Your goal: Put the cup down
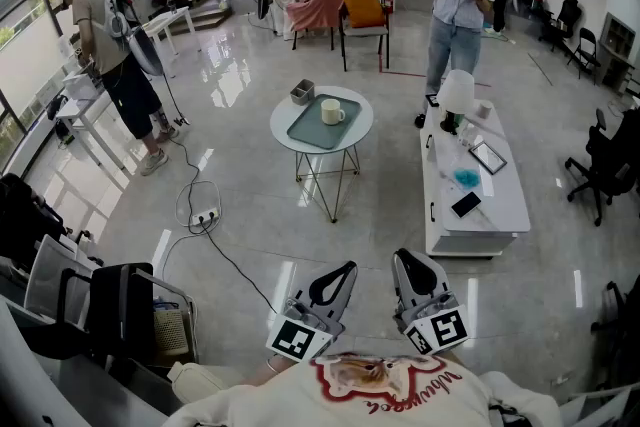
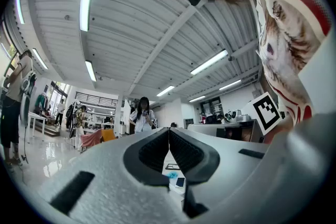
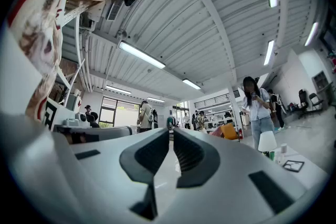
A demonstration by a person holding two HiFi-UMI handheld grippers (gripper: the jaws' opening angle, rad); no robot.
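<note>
L gripper (image 1: 345, 273) & R gripper (image 1: 403, 262) sit side by side close to the person's chest, at 6 o'clock in the head view. Each gripper view shows the black pads (image 2: 184, 152) meeting at the tips w/ nothing between them. The cream ceramic mug (image 1: 332, 112) is upright, handle toward 3 o'clock, on a grey-green rectangular tray (image 1: 310, 127). The tray lies on a round white side table (image 1: 279, 127) at 12 o'clock from the grippers, well apart. A small grey box (image 1: 302, 92) sits at the tray's 11 o'clock corner. Bare glossy floor (image 1: 380, 215) lies between grippers & table. A white power strip w/ black cable (image 1: 203, 216) is at 10 o'clock, and a long low white table (image 1: 495, 200) at 2 o'clock.
</note>
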